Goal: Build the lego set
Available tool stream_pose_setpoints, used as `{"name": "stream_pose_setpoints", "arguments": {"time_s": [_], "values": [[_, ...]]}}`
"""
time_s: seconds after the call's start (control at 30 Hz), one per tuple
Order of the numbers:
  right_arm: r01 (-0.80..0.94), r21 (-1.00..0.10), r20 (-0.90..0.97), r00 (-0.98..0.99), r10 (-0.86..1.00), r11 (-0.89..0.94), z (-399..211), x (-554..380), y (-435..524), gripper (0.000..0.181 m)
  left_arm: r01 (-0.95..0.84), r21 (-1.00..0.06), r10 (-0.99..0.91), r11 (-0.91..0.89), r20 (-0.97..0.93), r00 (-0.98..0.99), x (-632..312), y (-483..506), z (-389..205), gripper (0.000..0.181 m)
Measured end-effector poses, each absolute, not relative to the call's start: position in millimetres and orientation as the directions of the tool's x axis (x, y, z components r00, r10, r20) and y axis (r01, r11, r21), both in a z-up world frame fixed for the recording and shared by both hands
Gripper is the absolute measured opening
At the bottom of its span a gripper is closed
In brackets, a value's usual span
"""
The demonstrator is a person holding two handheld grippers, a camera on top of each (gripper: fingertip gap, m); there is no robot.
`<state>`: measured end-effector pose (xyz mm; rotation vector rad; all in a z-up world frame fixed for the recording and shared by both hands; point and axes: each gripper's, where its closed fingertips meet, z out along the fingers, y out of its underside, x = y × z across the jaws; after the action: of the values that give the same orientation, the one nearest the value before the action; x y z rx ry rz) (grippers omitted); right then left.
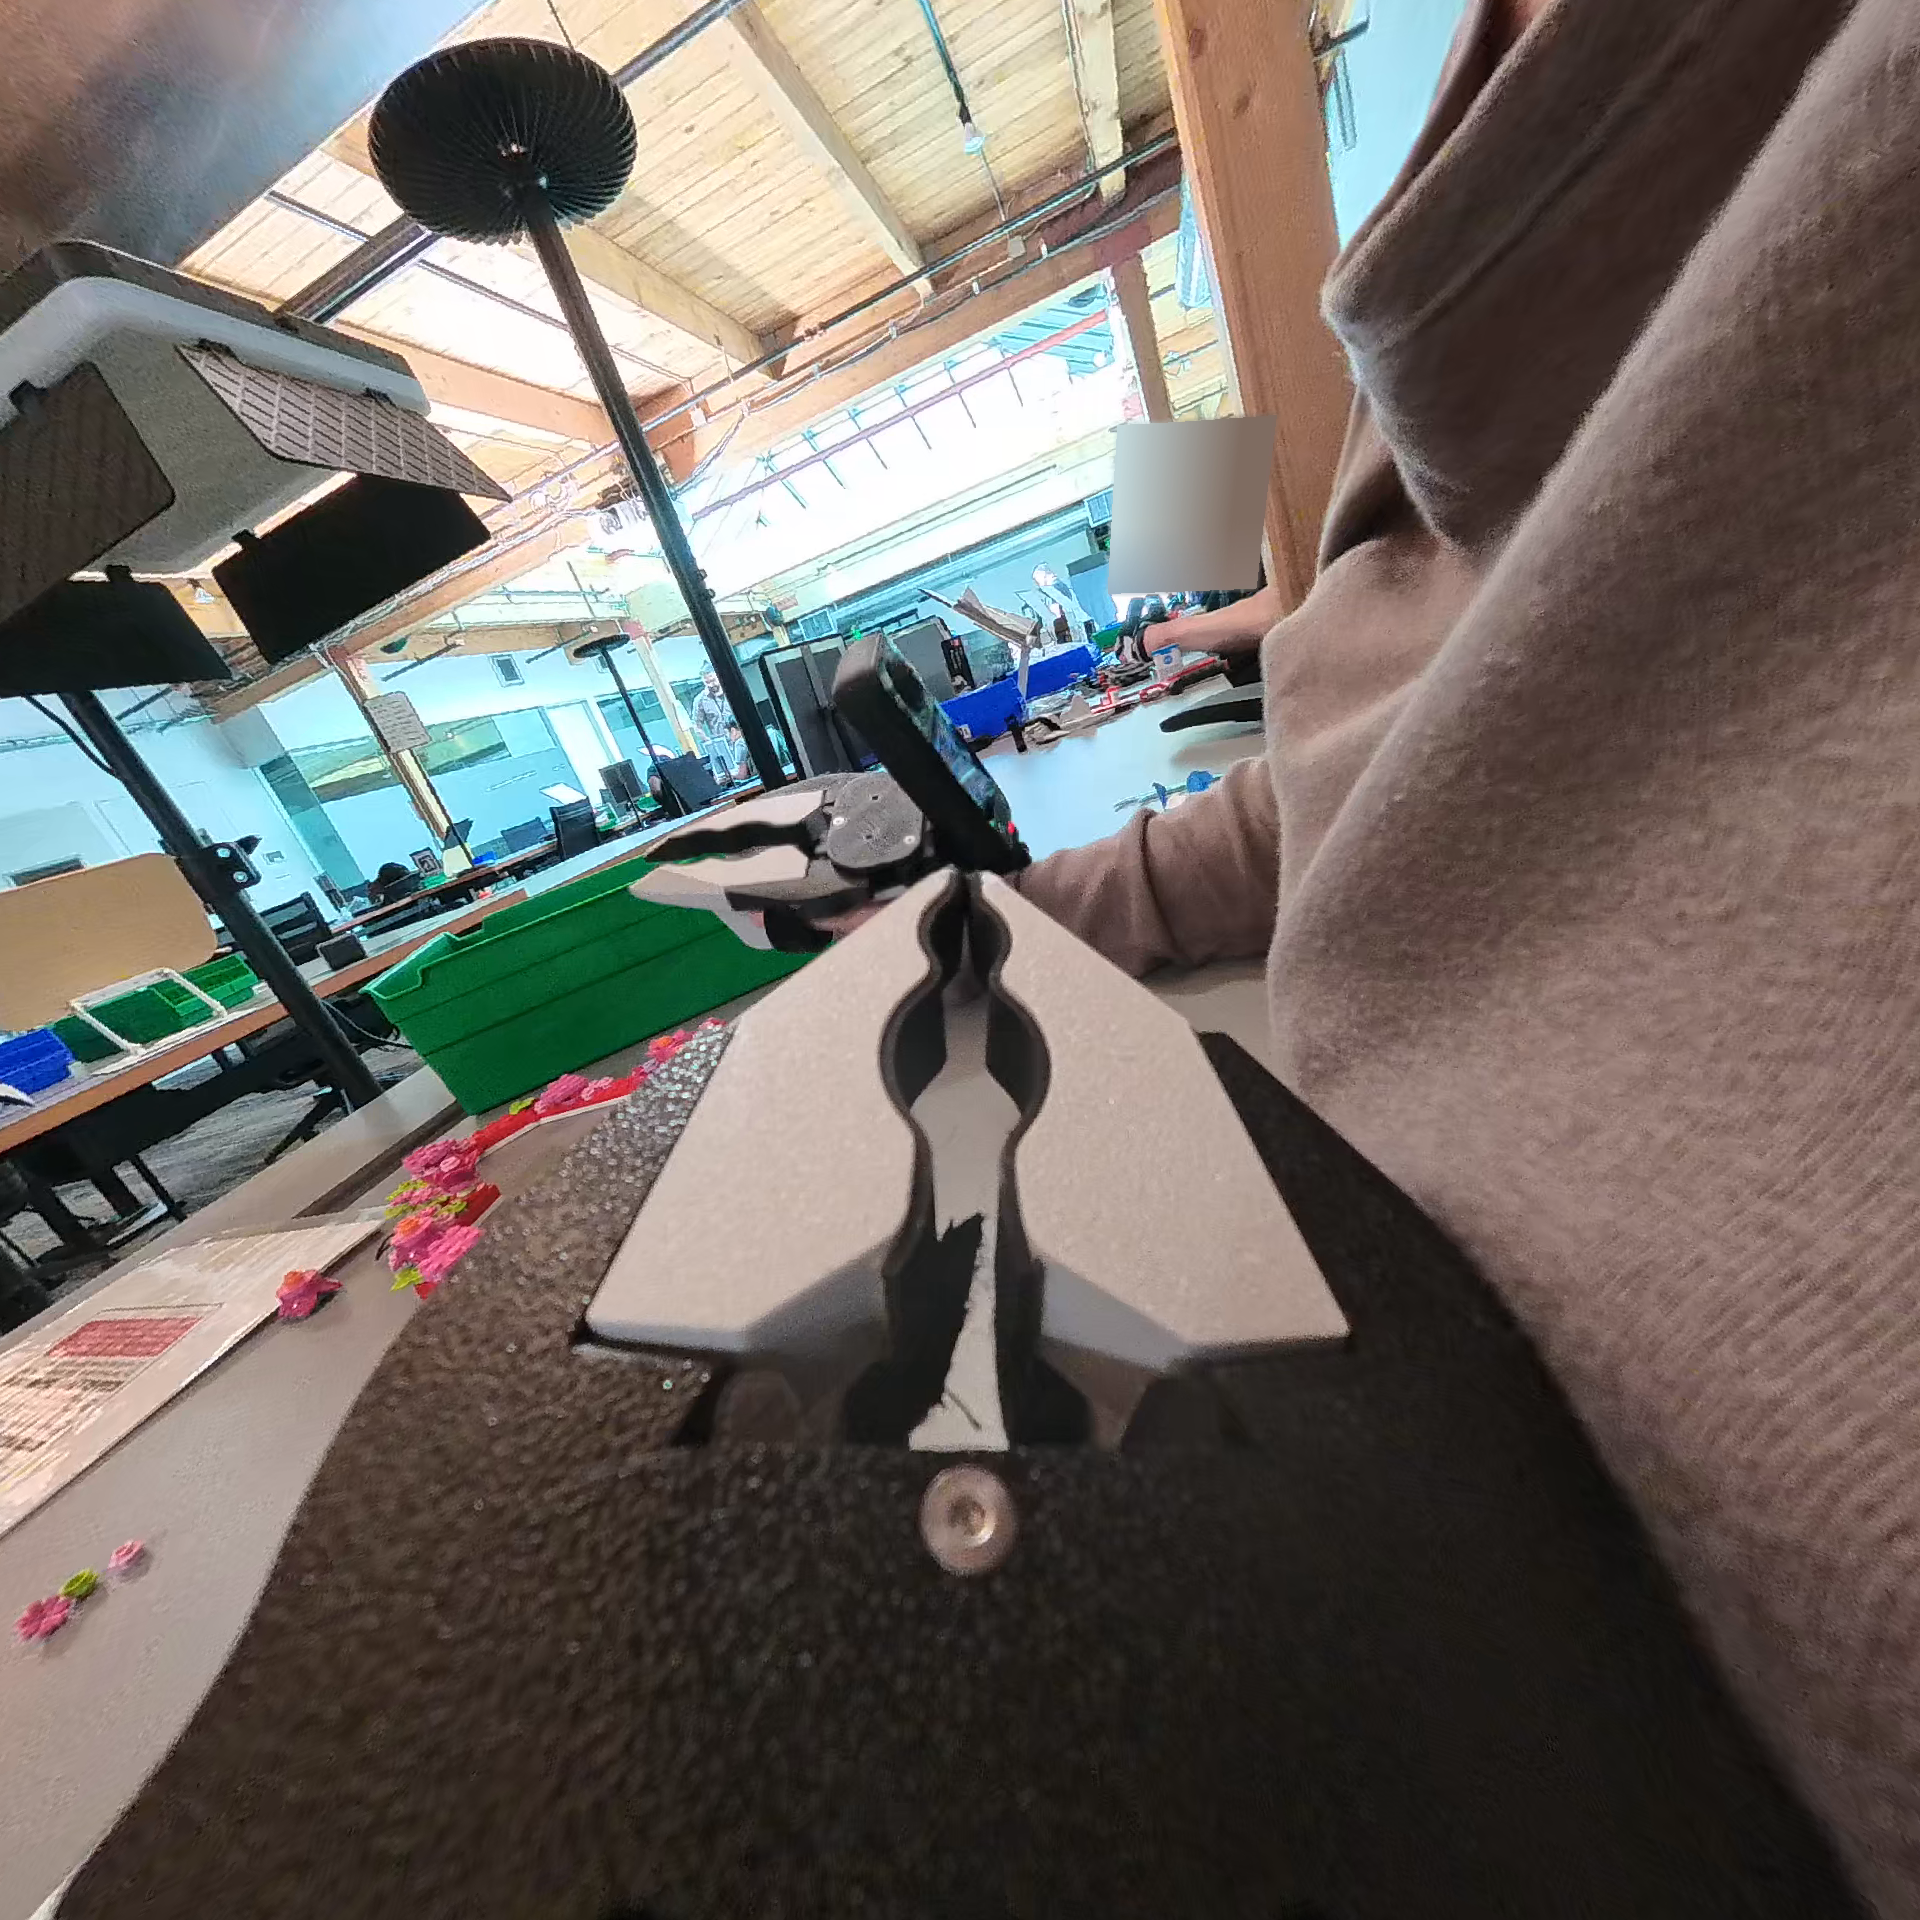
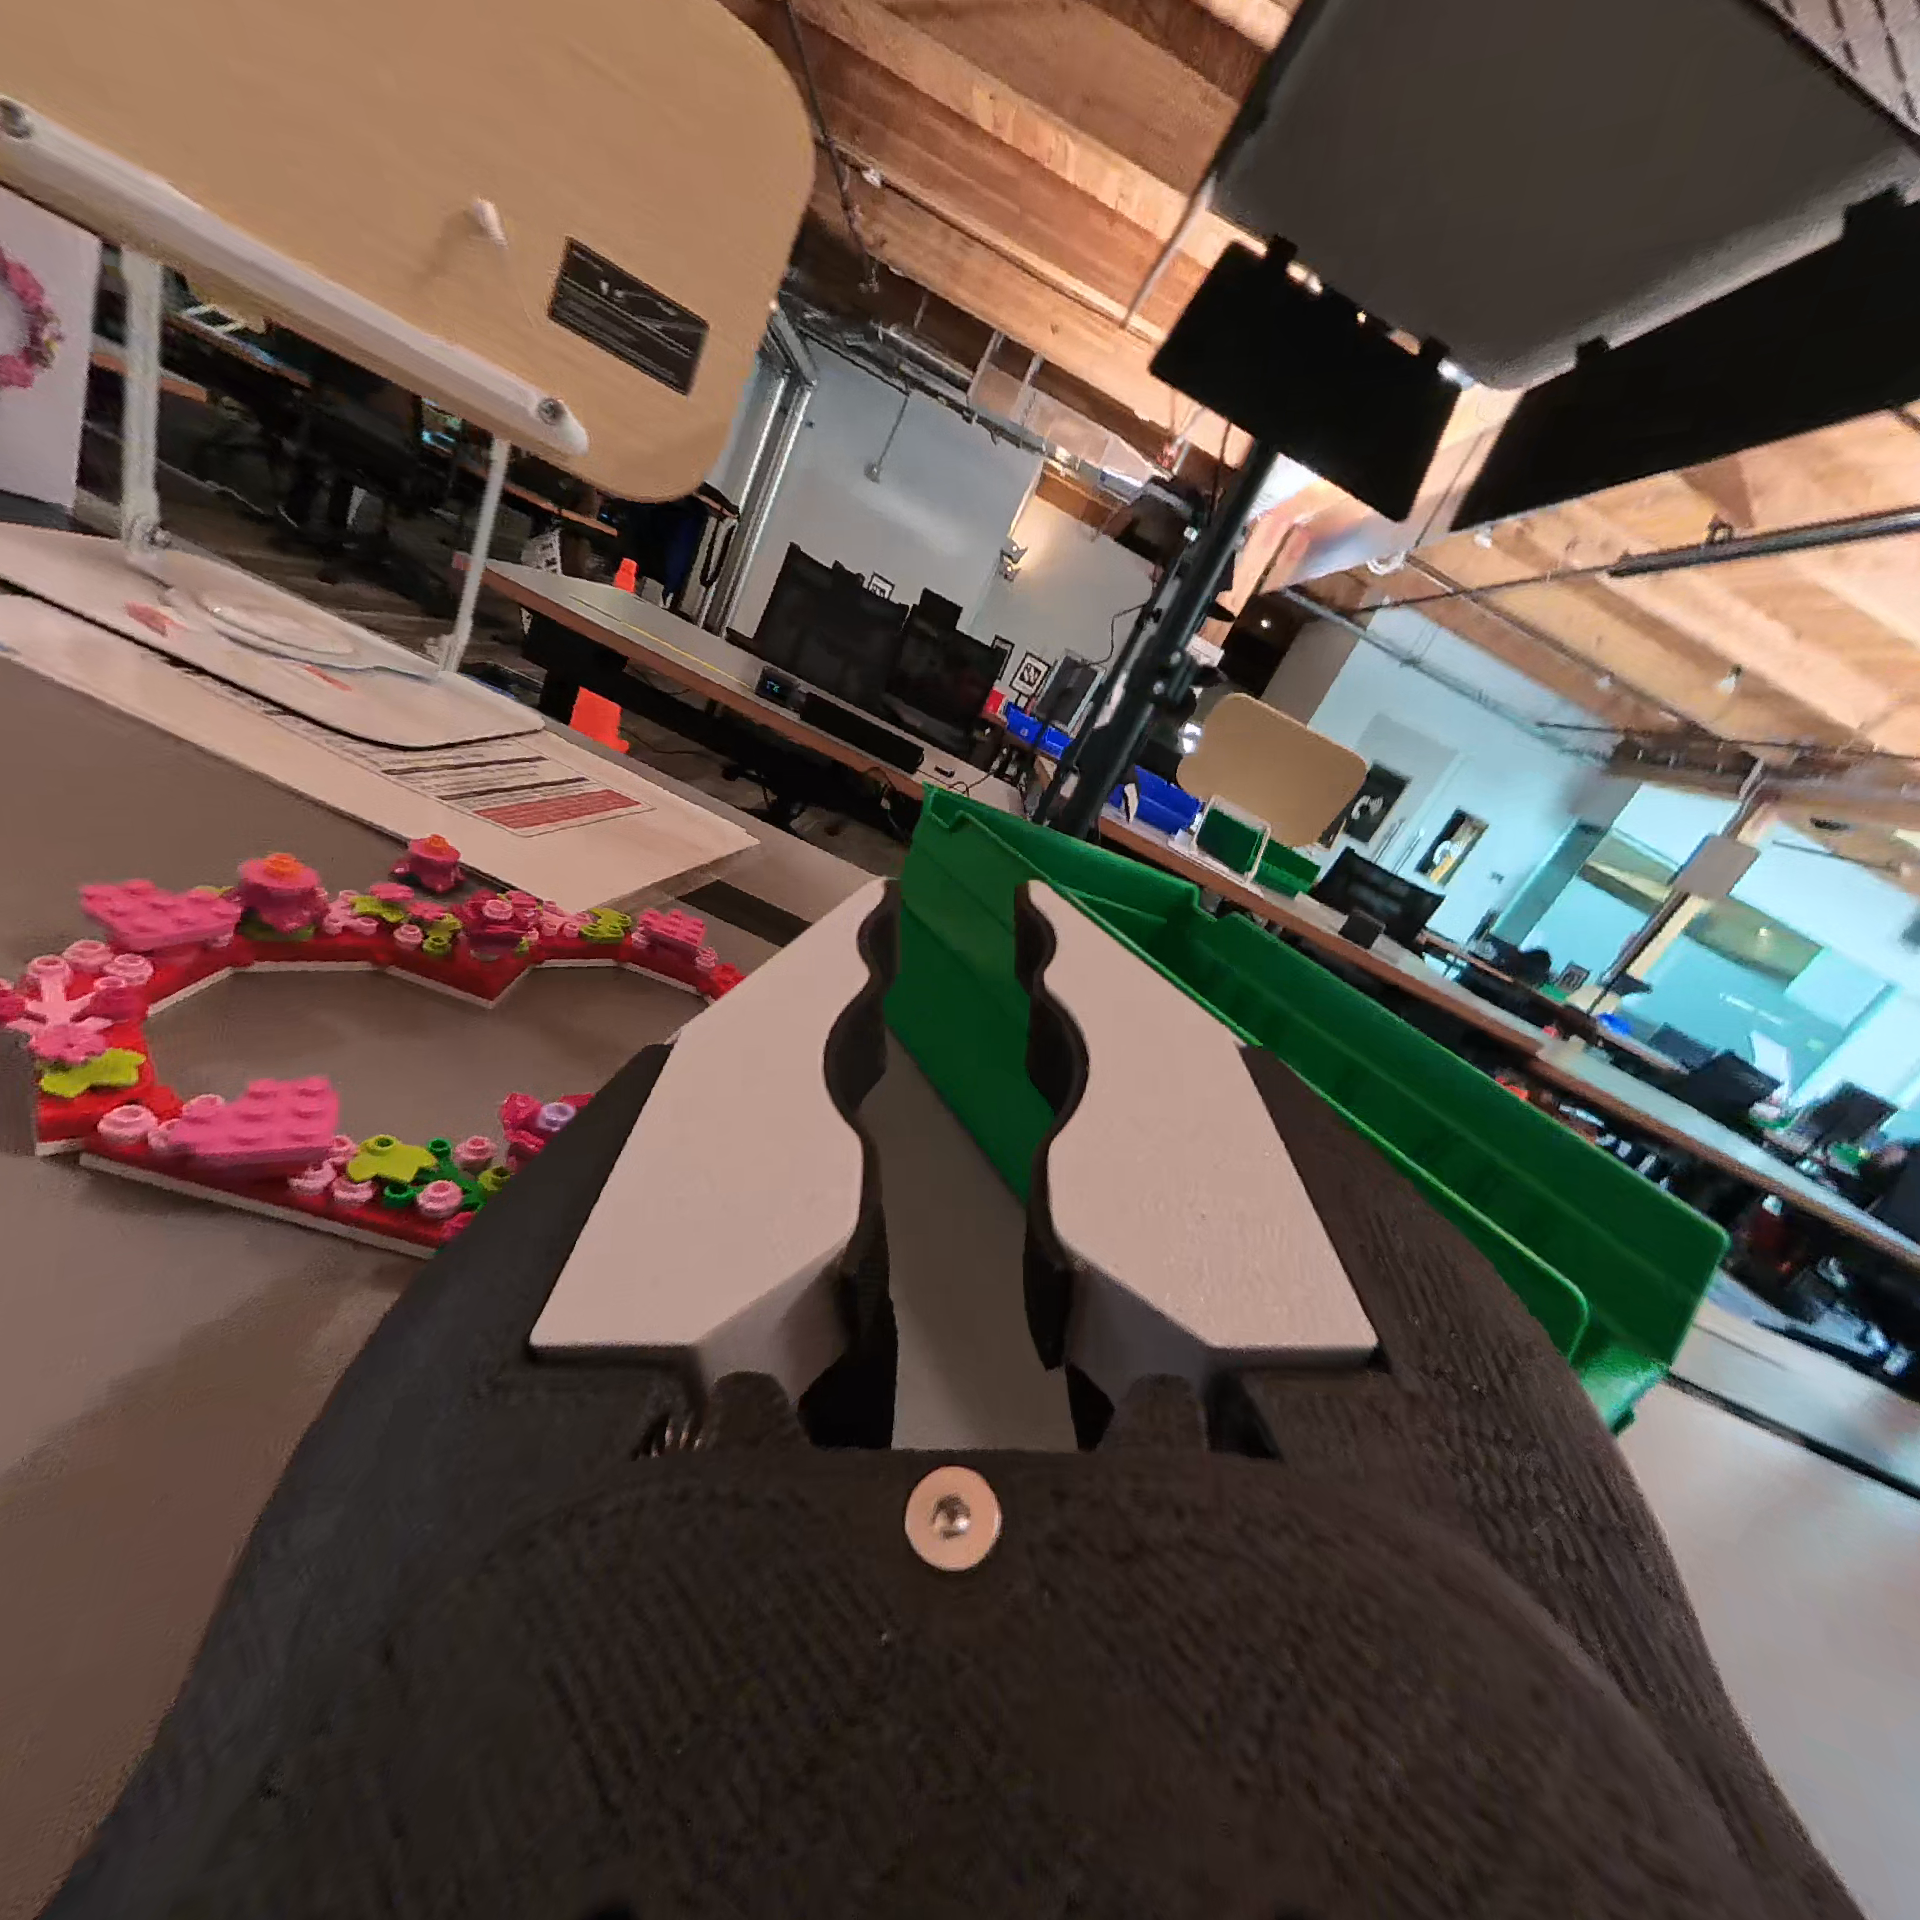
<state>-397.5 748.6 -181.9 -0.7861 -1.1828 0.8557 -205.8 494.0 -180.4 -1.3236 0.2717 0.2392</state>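
Observation:
A red lego wreath [image 2: 187, 1039] topped with pink flowers and lime leaves lies flat on the grey table [image 2: 156, 1455], left of my right gripper [image 2: 958, 888]. That gripper is open and empty, and it points over the table toward a green bin. In the left wrist view parts of the wreath [image 1: 447, 1195] show left of my left gripper [image 1: 964, 883], whose tips meet with nothing seen between them. The right gripper [image 1: 644, 871] shows beyond it, held in a hand. Loose small pink and lime pieces [image 1: 62, 1600] and a pink flower [image 1: 307, 1291] lie on the table.
A green bin [image 2: 1299, 1060] stands behind the wreath [image 1: 582, 977]. An instruction sheet [image 1: 135, 1340] lies at the left. A person's brown sweater [image 1: 1558, 935] fills the right side. A black lamp pole [image 1: 665, 520] and a wooden panel on a white stand [image 2: 416, 208] rise nearby. There is about 30 centimeters between the tips of the two grippers. The pink flower [image 1: 307, 1291] lies around 20 centimeters away from my right fingertips.

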Motion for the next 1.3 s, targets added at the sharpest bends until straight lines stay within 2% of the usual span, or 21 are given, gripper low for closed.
{"name": "stream_pose_setpoints", "arguments": {"time_s": [0.13,0.47,1.3], "values": [[-0.132,-0.848,0.494,0.158,0.855,0.514,-184.5,-398.4,743.1,0.017,-0.319,-0.919,0.016,0.23,-0.324,0.946,-206.0,493.3,-180.2,0.0],[-0.124,-0.881,0.432,0.179,0.884,0.456,-184.6,-396.5,754.2,0.014,-0.32,-0.919,0.013,0.231,-0.326,0.945,-204.7,492.5,-180.1,0.0],[-0.111,-0.884,0.434,0.167,0.885,0.454,-187.8,-398.3,753.2,0.012,-0.323,-0.918,0.006,0.229,-0.331,0.944,-203.6,492.7,-180.6,0.0]]}}
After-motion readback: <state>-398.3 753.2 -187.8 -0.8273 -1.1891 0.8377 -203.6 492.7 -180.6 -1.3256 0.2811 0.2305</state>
